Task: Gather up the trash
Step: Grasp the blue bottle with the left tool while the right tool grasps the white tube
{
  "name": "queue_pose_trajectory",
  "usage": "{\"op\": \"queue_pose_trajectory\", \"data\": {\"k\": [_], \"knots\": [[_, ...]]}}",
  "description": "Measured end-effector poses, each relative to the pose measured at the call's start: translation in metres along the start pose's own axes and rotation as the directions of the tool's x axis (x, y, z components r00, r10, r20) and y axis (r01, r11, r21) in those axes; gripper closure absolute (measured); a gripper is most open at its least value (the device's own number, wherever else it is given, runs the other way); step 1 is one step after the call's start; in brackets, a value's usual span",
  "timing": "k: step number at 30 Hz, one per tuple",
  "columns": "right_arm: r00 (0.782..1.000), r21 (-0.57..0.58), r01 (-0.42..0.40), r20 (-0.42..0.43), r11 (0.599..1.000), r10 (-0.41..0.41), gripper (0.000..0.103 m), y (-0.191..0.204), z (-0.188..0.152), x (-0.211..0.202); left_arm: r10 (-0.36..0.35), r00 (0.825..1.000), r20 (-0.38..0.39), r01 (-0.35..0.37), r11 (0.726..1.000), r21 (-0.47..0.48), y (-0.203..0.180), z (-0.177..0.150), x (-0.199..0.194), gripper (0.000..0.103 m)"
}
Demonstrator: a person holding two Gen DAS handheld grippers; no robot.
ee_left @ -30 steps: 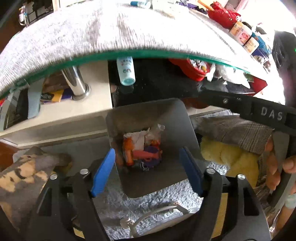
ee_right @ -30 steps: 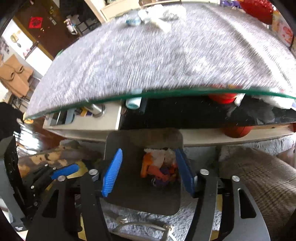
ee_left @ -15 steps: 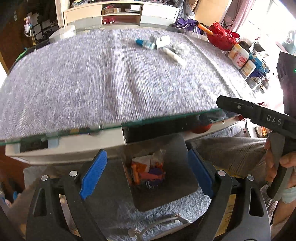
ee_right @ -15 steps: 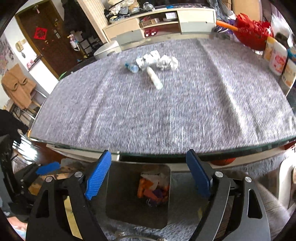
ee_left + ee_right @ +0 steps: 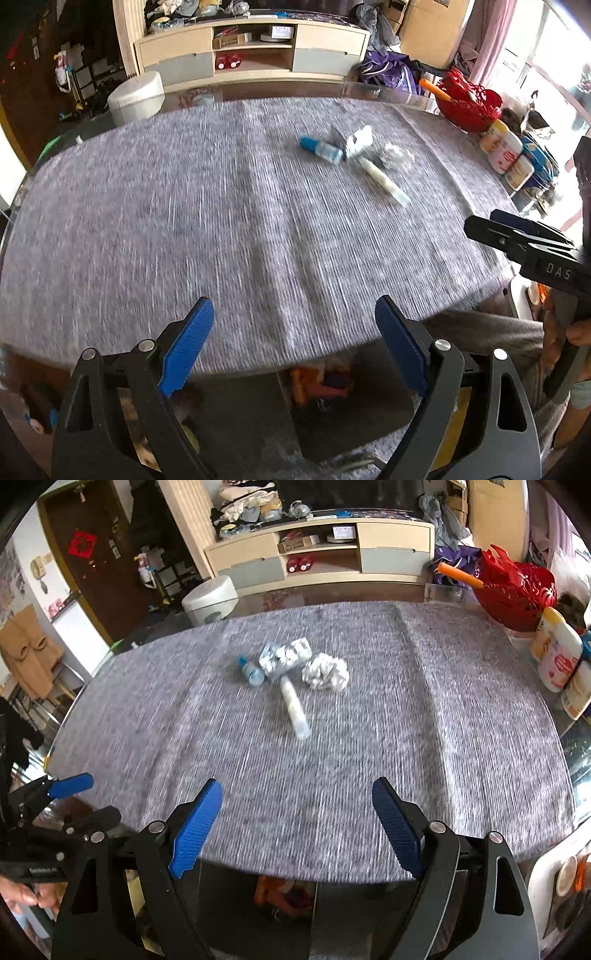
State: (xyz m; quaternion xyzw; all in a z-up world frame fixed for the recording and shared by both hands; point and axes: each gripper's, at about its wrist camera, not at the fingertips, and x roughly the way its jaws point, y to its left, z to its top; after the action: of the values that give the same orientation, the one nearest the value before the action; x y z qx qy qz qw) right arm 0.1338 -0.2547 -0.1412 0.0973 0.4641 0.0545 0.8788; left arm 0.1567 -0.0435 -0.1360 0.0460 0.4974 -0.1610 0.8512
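Observation:
Trash lies together on the far middle of the grey-clothed table (image 5: pixel 184 221): a small blue-capped bottle (image 5: pixel 321 149) (image 5: pixel 251 672), a crumpled foil pack (image 5: pixel 356 142) (image 5: pixel 286 657), a white tube (image 5: pixel 384 181) (image 5: pixel 293 707) and a crumpled paper ball (image 5: pixel 325 672). Below the near table edge stands a metal bin (image 5: pixel 351 406) (image 5: pixel 351 915) holding orange and purple scraps (image 5: pixel 321 384). My left gripper (image 5: pixel 295 343) (image 5: pixel 96 797) hangs open and empty over the near edge. To its right, the right gripper (image 5: pixel 297 819) (image 5: pixel 484 221) is also open and empty.
A red basket (image 5: pixel 513 590) and several canisters (image 5: pixel 557 653) line the table's right edge. Beyond the table stand a white round stool (image 5: pixel 136 96) and a low cabinet (image 5: pixel 317 554). A hand (image 5: pixel 576 332) grips the right handle.
Both grippers have risen from above the bin under the table to over the tabletop's near edge. Their jaws stand wider than a second ago. The trash on the table has come into view.

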Motion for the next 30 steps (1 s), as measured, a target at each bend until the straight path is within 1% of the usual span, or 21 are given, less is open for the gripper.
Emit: {"op": "queue_pose_trajectory", "data": {"k": [4,7,8,11,12,14,18,20,24,25,27,28,29,30], "knots": [[1.0,-0.009,0.01,0.0,1.0,-0.01,0.019,-0.004,0.012,0.012,0.038,0.999,0.009,-0.038,0.999,-0.002,0.009,0.025,0.012,0.019],[1.0,-0.031,0.009,-0.005,0.999,-0.009,0.02,-0.001,0.021,0.025,0.048,0.999,0.012,-0.047,0.999,-0.017,0.014,0.043,0.022,0.019],[1.0,-0.036,0.01,-0.005,0.999,-0.01,0.023,0.0,0.023,0.028,0.049,0.999,0.012,-0.049,0.999,-0.02,0.015,0.048,0.025,0.019],[1.0,-0.049,-0.006,-0.02,0.999,0.005,0.039,0.004,0.031,0.047,0.06,0.998,0.013,-0.06,0.998,-0.016,0.015,0.063,0.035,0.019],[1.0,-0.05,-0.008,-0.024,0.999,0.007,0.042,0.005,0.032,0.051,0.065,0.998,0.013,-0.064,0.998,-0.012,0.014,0.066,0.039,0.019],[0.999,-0.055,-0.017,-0.034,0.998,0.015,0.06,0.006,0.034,0.061,0.07,0.997,0.012,-0.07,0.998,-0.003,0.013,0.074,0.046,0.019],[0.998,-0.039,-0.032,-0.051,0.999,0.03,0.069,0.003,0.037,0.081,0.068,0.998,0.005,-0.068,0.998,0.004,0.011,0.085,0.059,0.021],[0.998,-0.039,-0.03,-0.055,0.999,0.028,0.069,0.002,0.038,0.087,0.058,0.998,0.001,-0.058,0.998,0.001,0.01,0.091,0.067,0.026],[0.997,-0.058,-0.013,-0.071,0.998,0.009,0.069,0.003,0.038,0.099,0.042,0.999,-0.009,-0.042,0.999,0.001,0.006,0.103,0.083,0.029],[0.998,-0.069,-0.005,-0.064,0.998,0.001,0.07,0.004,0.038,0.1,0.04,0.999,-0.013,-0.04,0.999,0.004,0.004,0.106,0.089,0.029],[0.998,-0.101,0.031,-0.056,0.994,-0.036,0.075,0.009,0.038,0.102,0.035,0.999,-0.017,-0.035,0.999,0.01,0.0,0.112,0.097,0.029],[0.997,-0.113,0.053,-0.053,0.992,-0.059,0.082,0.01,0.038,0.102,0.034,0.999,-0.018,-0.034,0.999,0.013,-0.002,0.115,0.1,0.029],[0.996,-0.126,0.076,-0.046,0.989,-0.082,0.088,0.011,0.037,0.102,0.033,0.999,-0.017,-0.033,0.999,0.017,-0.004,0.119,0.105,0.029],[0.995,-0.129,0.078,-0.045,0.989,-0.084,0.088,0.012,0.038,0.102,0.032,0.999,-0.016,-0.032,0.999,0.018,-0.005,0.122,0.108,0.029]]}}
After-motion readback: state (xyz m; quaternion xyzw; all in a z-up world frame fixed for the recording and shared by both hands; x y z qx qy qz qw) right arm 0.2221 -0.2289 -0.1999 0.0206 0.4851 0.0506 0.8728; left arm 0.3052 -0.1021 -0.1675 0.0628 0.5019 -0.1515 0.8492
